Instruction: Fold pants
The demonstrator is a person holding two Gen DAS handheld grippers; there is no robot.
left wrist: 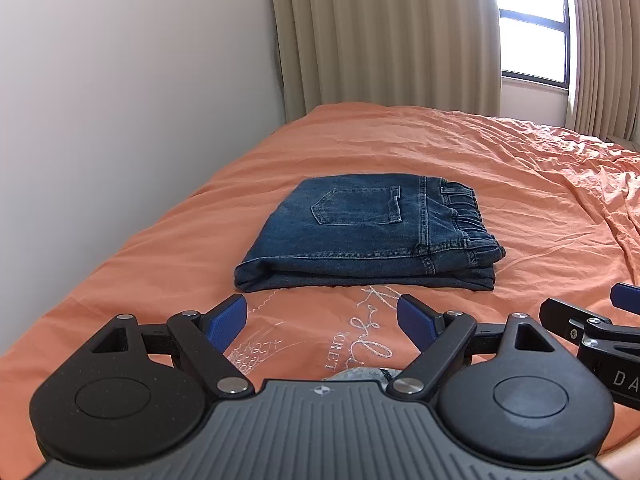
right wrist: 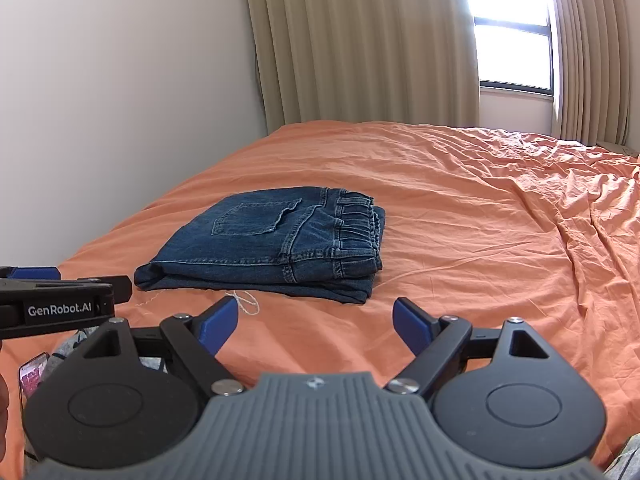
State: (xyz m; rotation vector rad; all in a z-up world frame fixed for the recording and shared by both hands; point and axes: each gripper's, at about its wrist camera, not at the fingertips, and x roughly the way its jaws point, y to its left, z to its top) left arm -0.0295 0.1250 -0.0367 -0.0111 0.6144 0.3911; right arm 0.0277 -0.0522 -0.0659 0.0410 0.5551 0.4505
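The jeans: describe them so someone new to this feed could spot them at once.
Start at the orange bedspread filling the room below the curtained window. Near its middle, ahead of both open grippers, lies a folded stack of dark blue denim jeans. A back pocket faces up and the gathered elastic waistband sits at its right end; nothing else on the bed is blue cloth.
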